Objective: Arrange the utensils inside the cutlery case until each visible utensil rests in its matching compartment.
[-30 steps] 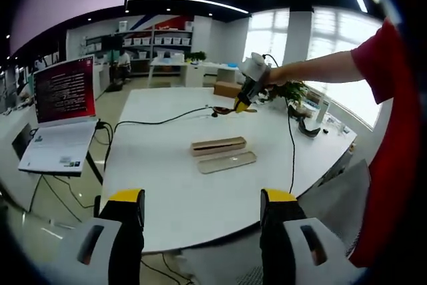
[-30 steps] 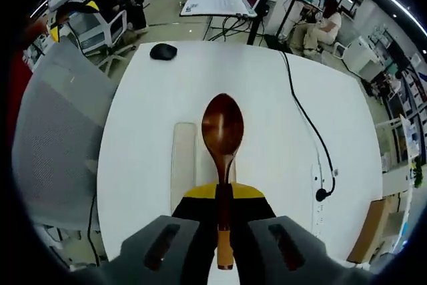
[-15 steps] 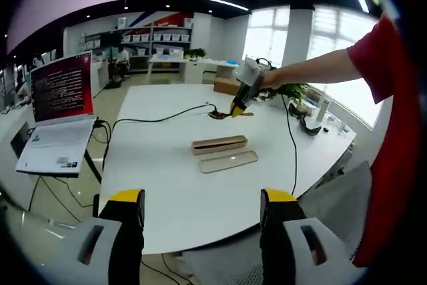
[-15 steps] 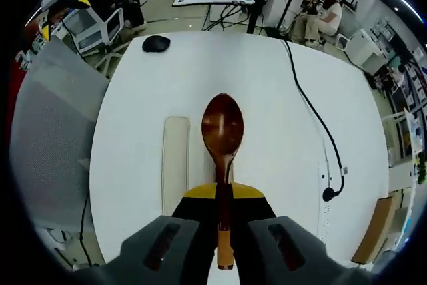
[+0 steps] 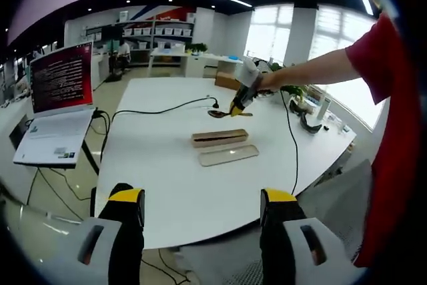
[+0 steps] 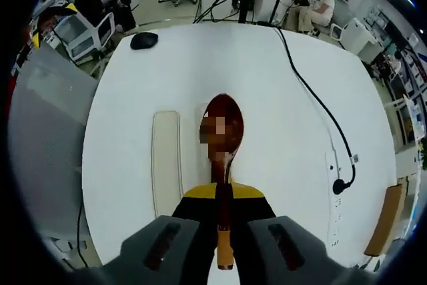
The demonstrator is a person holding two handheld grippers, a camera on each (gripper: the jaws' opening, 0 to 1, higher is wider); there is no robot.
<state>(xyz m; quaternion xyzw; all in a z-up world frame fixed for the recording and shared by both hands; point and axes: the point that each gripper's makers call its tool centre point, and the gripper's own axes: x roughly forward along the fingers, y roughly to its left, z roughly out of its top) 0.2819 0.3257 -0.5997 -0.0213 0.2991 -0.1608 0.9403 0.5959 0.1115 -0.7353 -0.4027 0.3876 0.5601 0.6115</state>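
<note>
In the left gripper view, a wooden cutlery case (image 5: 219, 138) lies mid-table with its flat lid (image 5: 228, 155) just in front of it. My left gripper (image 5: 202, 201) stands open and empty, short of the table's near edge. Beyond the case, my right gripper (image 5: 240, 100) hovers over the table, shut on a dark wooden spoon (image 5: 219, 113). In the right gripper view, the spoon (image 6: 223, 109) juts forward from my right gripper (image 6: 223, 193), its bowl above the table. The lid (image 6: 165, 162) lies to its left. The case is mostly hidden behind the spoon.
A black cable (image 6: 319, 103) runs to a power strip (image 6: 337, 195) on the white table (image 6: 267, 71). A black mouse (image 6: 143, 40) sits near the far edge. A grey chair (image 6: 40, 131) stands left. An open laptop (image 5: 60, 108) is on a stand beside the table (image 5: 167, 191).
My right gripper has carried the spoon a little lower and nearer the case. The lid has slid leftward in the right gripper view as the camera moved. The left gripper stays open.
</note>
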